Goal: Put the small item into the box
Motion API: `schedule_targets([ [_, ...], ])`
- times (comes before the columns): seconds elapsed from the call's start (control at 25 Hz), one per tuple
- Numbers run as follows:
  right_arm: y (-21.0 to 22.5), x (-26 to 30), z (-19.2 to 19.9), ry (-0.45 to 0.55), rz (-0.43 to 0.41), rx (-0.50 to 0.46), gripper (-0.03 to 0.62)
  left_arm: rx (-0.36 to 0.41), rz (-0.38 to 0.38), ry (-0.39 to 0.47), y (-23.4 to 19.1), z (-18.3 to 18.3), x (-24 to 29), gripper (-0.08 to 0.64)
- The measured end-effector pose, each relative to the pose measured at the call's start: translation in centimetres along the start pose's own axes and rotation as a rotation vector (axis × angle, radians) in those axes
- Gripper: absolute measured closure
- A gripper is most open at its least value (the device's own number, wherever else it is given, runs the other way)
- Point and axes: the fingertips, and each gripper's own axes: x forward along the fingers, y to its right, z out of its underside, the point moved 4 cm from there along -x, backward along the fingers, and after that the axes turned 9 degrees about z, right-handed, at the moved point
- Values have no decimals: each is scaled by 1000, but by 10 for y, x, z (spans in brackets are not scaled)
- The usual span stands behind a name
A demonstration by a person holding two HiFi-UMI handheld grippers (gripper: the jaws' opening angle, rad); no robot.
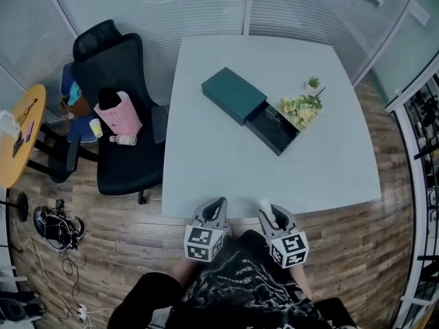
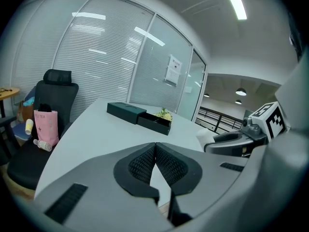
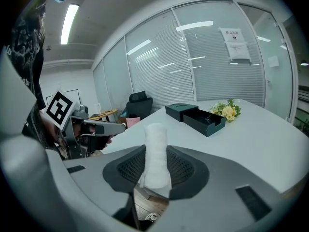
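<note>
The box (image 1: pixel 234 94) is dark teal and lies on the white table (image 1: pixel 206 163), its black drawer (image 1: pixel 274 129) pulled out toward the flowers. A small white rolled item (image 3: pixel 157 168) stands upright between the pads of my right gripper (image 3: pixel 155 149), which is shut on it. Seen from the head view, that right gripper (image 1: pixel 271 211) hovers at the table's near edge, well short of the box. My left gripper (image 1: pixel 219 202) is beside it at the same edge. In the left gripper view its jaws (image 2: pixel 155 145) are shut with nothing between them.
A bunch of yellow and white flowers (image 1: pixel 302 108) and a tiny potted plant (image 1: pixel 313 82) lie right beside the open drawer. A black office chair (image 1: pixel 116 108) holding a pink bag (image 1: pixel 118 114) stands at the table's left. Glass walls with blinds close off the far side.
</note>
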Motion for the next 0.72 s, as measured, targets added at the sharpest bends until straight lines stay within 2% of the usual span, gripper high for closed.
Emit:
schedule_targets([
  [0.4, 28, 16, -18, 2, -3, 4, 456, -8, -46, -1, -7, -8, 8, 541],
  [0.72, 81, 37, -84, 84, 38, -96, 456, -35, -126, 35, -16, -22, 10, 541],
])
